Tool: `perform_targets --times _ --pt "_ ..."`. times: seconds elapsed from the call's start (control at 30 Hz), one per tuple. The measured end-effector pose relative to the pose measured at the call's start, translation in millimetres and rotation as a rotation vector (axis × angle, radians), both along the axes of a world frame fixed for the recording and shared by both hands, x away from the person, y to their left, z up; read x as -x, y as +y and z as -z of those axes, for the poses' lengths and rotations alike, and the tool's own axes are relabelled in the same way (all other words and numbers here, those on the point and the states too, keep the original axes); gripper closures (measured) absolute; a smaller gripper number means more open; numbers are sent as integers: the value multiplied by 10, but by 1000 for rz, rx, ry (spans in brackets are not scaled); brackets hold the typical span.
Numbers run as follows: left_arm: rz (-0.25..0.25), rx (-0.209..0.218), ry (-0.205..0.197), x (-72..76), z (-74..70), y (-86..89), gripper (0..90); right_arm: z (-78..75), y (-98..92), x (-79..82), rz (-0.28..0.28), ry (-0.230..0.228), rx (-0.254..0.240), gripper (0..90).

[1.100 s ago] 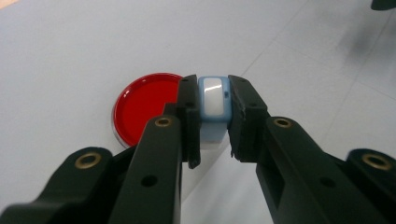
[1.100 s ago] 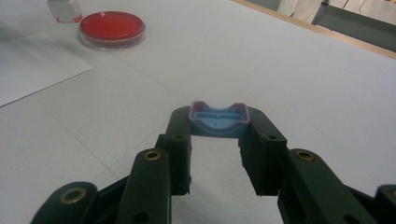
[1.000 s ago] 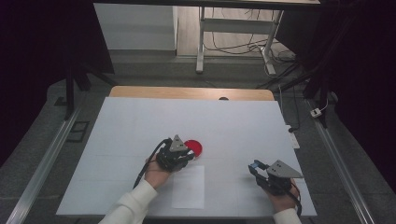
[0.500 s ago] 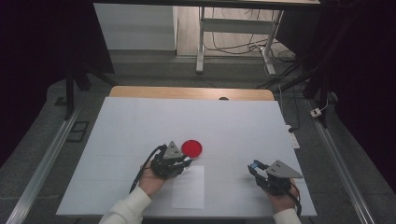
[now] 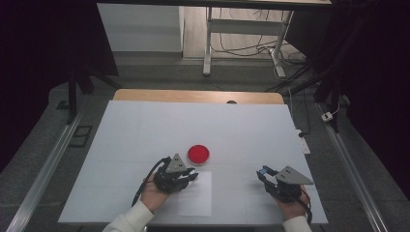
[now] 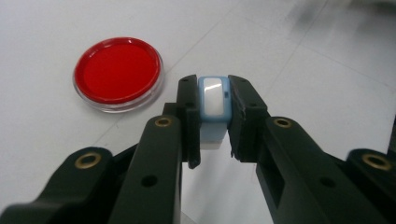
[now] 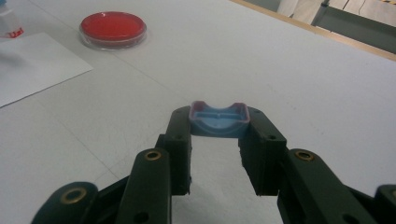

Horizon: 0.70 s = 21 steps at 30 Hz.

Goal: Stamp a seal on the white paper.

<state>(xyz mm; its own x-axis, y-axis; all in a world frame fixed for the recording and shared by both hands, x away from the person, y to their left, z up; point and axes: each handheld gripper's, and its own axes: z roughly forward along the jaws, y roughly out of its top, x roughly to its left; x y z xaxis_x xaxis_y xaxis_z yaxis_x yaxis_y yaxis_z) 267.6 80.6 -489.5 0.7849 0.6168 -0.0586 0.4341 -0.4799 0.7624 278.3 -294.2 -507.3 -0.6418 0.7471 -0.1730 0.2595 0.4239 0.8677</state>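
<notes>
The left gripper point(image 6: 212, 126) clamps a pale blue stamp point(image 6: 214, 100) just beside the red ink pad point(image 6: 117, 73), over the paper sheet point(image 5: 196, 195). The right gripper point(image 7: 218, 140), well apart from the pad, pinches the stamp's blue cap point(image 7: 218, 120). Stamping seems in hand; next, I judge, press down squarely onto the paper.

Left claw point(image 5: 189, 175): jaws pinched onto a small light-blue and white piece point(image 6: 214, 103), which sits between the tips, pads pressing on both of its sides.
Left hand point(image 5: 153, 192): wrapped around the claw's body from behind, white sleeve trailing back.
Right claw point(image 5: 263, 173): jaws clamped on a blue cap-like piece point(image 7: 219, 119) bridging the two tips.
Right hand point(image 5: 290, 203): gripping behind the claw, held low over the tabletop point(image 5: 145, 125).
</notes>
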Motion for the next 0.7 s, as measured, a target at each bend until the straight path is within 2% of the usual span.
perform_targets --times 0.2,0.43,0.7 --pt "8 -1 11 57 43 6 755 3 -5 -1 -1 0 -11 646" --pt "17 -20 17 103 103 -20 754 1 -6 3 0 1 -12 646" --pt "20 -32 15 114 139 -41 755 0 -4 3 0 4 -5 646"
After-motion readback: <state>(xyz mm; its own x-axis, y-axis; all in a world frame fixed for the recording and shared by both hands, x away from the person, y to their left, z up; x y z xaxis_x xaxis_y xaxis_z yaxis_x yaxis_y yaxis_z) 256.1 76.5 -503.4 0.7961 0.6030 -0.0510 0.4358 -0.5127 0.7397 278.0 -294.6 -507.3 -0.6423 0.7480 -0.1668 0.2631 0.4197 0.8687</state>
